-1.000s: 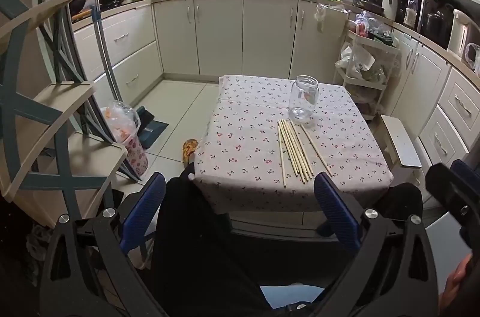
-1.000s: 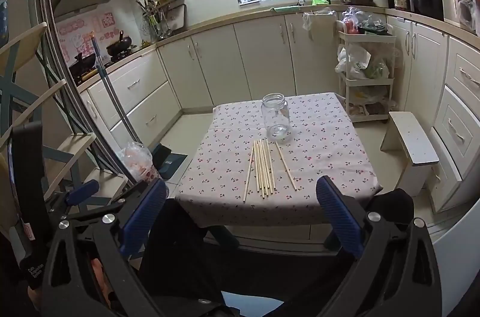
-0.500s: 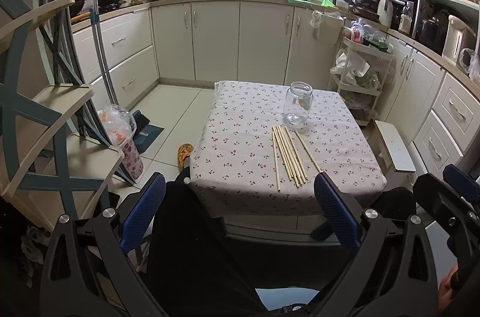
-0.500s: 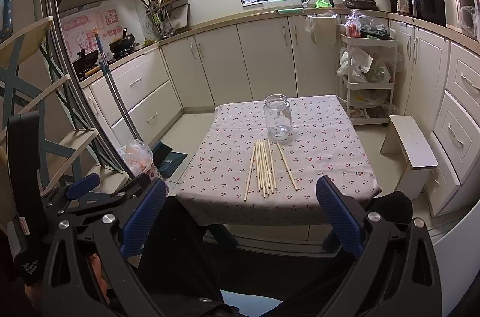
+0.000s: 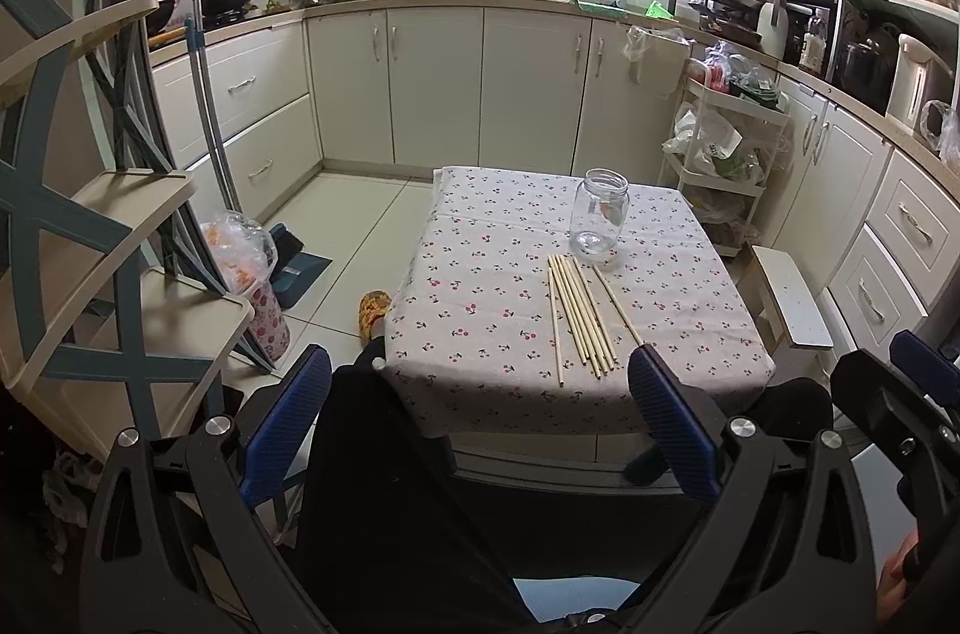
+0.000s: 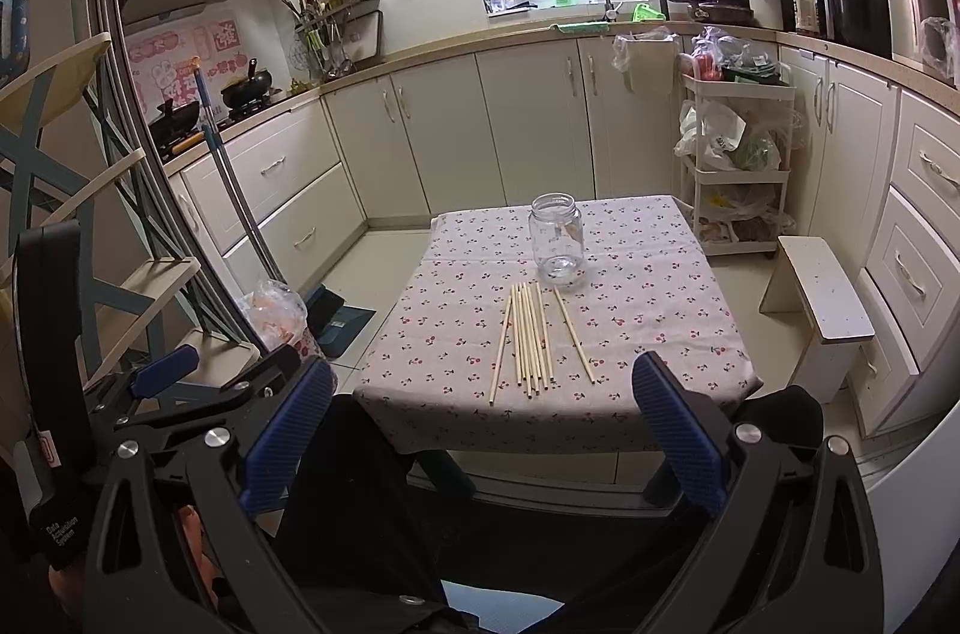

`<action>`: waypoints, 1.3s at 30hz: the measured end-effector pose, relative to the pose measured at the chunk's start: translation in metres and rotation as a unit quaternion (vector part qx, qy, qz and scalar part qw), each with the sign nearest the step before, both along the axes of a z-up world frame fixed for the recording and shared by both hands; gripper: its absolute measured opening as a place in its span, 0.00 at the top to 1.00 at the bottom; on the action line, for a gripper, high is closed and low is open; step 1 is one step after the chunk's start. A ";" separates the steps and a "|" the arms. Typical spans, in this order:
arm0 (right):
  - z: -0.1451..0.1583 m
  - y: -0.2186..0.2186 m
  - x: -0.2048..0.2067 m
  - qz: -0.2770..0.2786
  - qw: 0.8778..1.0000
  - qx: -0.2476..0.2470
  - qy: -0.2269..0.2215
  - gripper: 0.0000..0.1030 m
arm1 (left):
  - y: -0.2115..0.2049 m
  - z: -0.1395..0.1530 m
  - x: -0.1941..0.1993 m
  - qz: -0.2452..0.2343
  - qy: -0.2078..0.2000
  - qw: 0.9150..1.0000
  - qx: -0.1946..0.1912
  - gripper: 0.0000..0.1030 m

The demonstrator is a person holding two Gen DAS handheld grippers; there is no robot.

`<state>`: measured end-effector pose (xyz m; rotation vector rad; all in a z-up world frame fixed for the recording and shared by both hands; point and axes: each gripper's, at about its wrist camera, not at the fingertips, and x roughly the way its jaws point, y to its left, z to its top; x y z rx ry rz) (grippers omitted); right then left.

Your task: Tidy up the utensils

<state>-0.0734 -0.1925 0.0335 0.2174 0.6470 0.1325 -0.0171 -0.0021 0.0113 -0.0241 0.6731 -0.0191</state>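
Several pale wooden chopsticks [image 5: 579,316] [image 6: 531,337] lie side by side on a small table with a cherry-print cloth [image 5: 480,286] [image 6: 654,310]. An empty clear glass jar [image 5: 599,218] [image 6: 556,239] stands upright just beyond their far ends. My left gripper [image 5: 477,394] hangs open, short of the table's near edge, above a person's dark-clothed lap. My right gripper [image 6: 480,400] is also open and held back from the table, with nothing between its blue pads [image 6: 672,430]. The right gripper also shows at the right edge of the left wrist view.
A low white stool [image 5: 789,301] [image 6: 825,295] stands right of the table, with a white trolley of bags [image 6: 735,154] behind it. A wooden shelf rack [image 5: 90,238], a broom and a dustpan [image 5: 297,265] are on the left. Kitchen cabinets line the walls.
Both views have tilted up slightly, so the table sits a little lower in frame. Both grippers stay open; jar and chopsticks have not moved.
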 end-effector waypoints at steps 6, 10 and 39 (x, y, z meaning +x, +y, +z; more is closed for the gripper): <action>0.000 0.001 0.000 -0.001 1.000 0.000 -0.001 0.07 | 0.000 0.000 0.000 -0.001 0.000 1.000 0.000 0.07; 0.000 0.001 0.000 -0.001 1.000 0.000 -0.001 0.07 | 0.000 0.000 0.000 -0.001 0.000 1.000 0.000 0.07; 0.003 0.003 -0.003 0.001 1.000 -0.002 -0.005 0.07 | -0.001 -0.001 0.000 0.000 -0.001 1.000 0.000 0.07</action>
